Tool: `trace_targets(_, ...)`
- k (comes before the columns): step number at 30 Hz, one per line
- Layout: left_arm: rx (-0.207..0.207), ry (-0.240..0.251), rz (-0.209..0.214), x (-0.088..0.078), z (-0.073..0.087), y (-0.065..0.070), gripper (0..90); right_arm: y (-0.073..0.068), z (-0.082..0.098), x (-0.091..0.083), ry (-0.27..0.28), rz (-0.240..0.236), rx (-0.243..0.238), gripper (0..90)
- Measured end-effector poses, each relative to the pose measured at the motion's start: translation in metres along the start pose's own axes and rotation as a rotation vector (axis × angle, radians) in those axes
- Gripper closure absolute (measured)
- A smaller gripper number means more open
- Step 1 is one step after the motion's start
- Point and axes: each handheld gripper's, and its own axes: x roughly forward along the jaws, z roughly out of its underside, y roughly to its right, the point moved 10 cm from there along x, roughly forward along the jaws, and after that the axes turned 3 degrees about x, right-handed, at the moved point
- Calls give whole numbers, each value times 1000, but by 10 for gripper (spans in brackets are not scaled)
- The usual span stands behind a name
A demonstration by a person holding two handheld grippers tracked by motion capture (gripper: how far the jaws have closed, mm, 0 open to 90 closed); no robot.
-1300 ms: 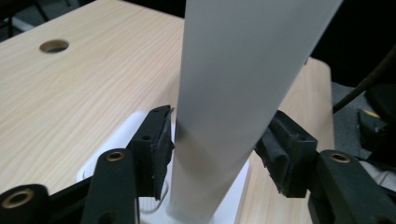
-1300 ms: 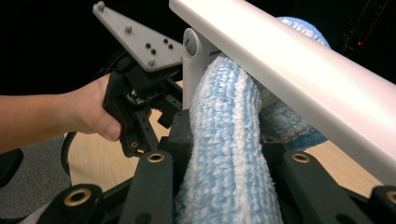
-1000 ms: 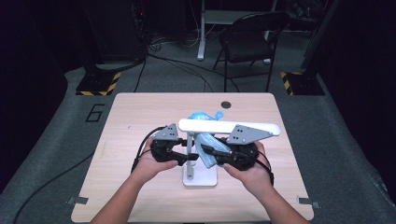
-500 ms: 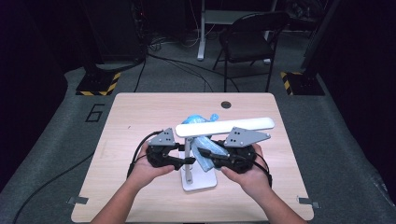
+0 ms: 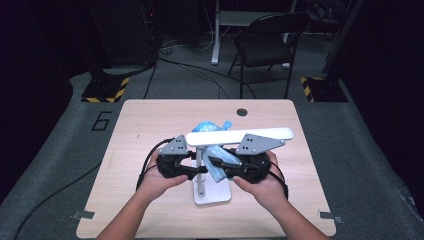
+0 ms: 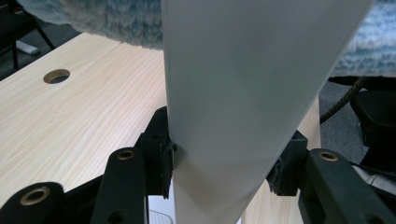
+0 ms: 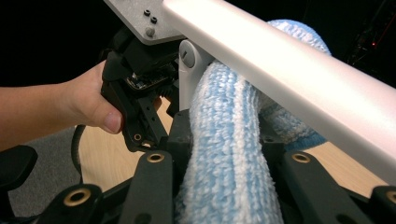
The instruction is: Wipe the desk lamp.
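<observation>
Gripping light-blue fluffy cloth, R tool pinches it just under white bar of stand, mid surface. L tool jaws, just closing, flank stand's flat white post; pads touching both sides.

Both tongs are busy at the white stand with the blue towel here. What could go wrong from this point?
1. The left tongs, whose jaws have just been closing, clamp the stand's white post; a pull could tip the stand off its small base.
2. The right tongs pinch the blue towel right under the white bar; it may snag there.
</observation>
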Motion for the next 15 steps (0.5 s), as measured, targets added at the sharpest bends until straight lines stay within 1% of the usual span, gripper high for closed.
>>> trace_targets(4, 4, -8, -15, 0, 0, 0, 520, 2, 0, -4, 16, 7, 10, 670)
trace_targets(5, 6, -14, -7, 0, 0, 1, 520, 3, 0, -5, 20, 8, 11, 670)
trace_targets(10, 6, -12, -16, -1, 1, 2, 521, 7, 2, -9, 34, 15, 19, 673)
trace_targets(15, 5, -8, 3, -4, 2, 3, 517, 10, 4, -12, 36, 16, 32, 675)
